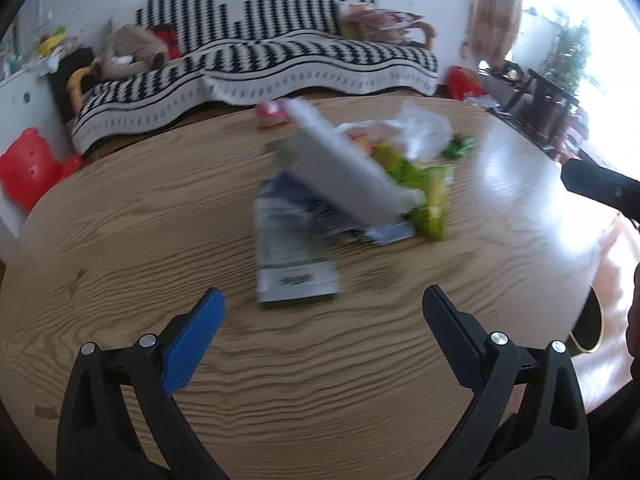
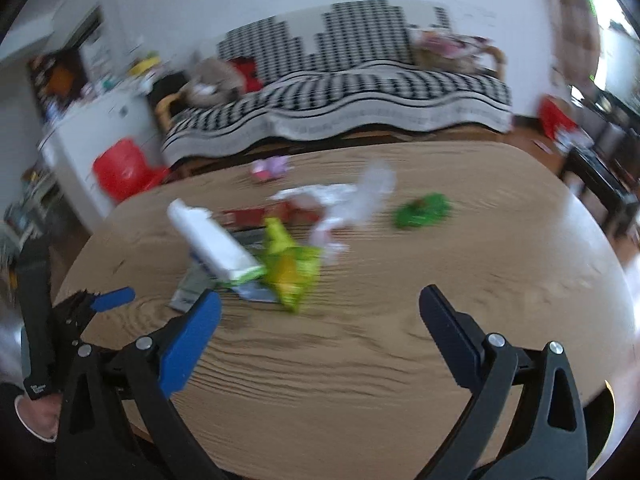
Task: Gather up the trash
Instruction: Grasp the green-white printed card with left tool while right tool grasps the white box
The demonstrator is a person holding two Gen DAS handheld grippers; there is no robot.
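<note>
A pile of trash lies on the oval wooden table (image 1: 120, 216). It holds a white box (image 1: 344, 168) propped at an angle, a flat grey-green packet (image 1: 294, 248), a yellow-green wrapper (image 1: 428, 196), a clear plastic bag (image 1: 420, 128), a small green wrapper (image 2: 420, 210) and a pink-red wrapper (image 2: 270, 169). The white box (image 2: 212, 240) and yellow-green wrapper (image 2: 290, 268) also show in the right wrist view. My left gripper (image 1: 322, 308) is open and empty, just short of the grey-green packet. My right gripper (image 2: 320, 308) is open and empty, just short of the pile.
A sofa with a black-and-white cover (image 1: 256, 64) stands behind the table. A red plastic stool (image 1: 28, 168) is at the left. Dark furniture (image 1: 536, 92) stands at the right by a bright window. The left gripper (image 2: 108, 300) shows at the right view's left edge.
</note>
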